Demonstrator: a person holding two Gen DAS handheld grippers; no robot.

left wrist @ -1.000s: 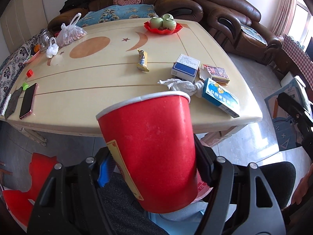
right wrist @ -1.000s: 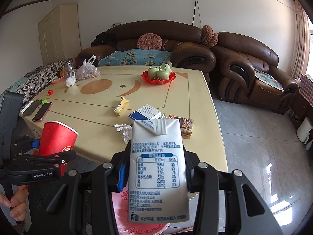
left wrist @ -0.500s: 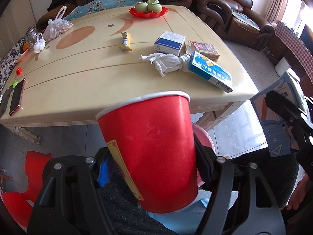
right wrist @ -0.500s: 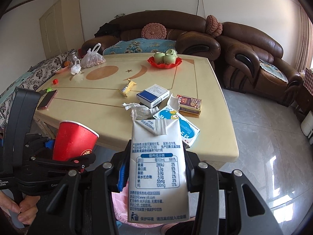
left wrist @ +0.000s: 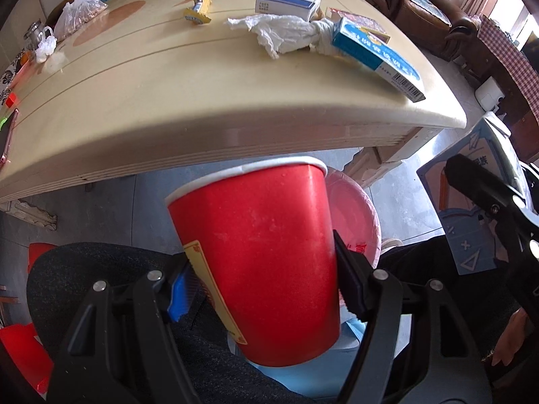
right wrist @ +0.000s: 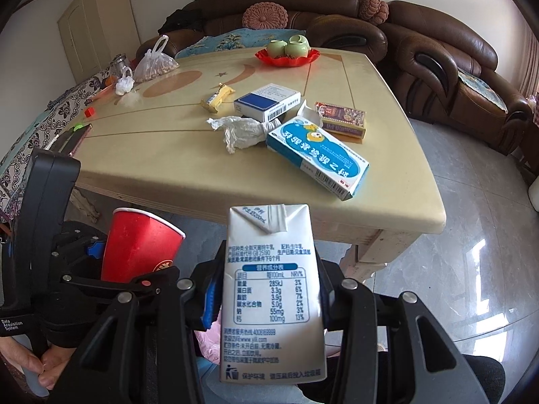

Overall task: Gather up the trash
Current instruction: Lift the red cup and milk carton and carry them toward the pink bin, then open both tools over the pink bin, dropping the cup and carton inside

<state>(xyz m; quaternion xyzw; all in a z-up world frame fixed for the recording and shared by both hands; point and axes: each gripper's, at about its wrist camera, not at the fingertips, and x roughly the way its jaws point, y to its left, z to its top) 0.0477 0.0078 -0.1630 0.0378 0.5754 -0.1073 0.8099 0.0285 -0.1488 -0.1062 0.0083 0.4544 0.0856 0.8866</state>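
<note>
Left gripper point(left wrist: 261, 286) fingers are clamped on a red paper cup point(left wrist: 259, 256), right gripper point(right wrist: 266, 298) on a milk carton point(right wrist: 271, 294), both held below the desk point(left wrist: 202, 101) edge. The cup hides most of a pink bin point(left wrist: 353, 215).

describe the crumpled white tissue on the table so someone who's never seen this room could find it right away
Start at the cream table in front of the brown sofa. Near its front right part lie three boxes. The crumpled tissue lies left of the light-blue box, touching it: the only soft, wrinkled white item among hard-edged boxes.
</note>
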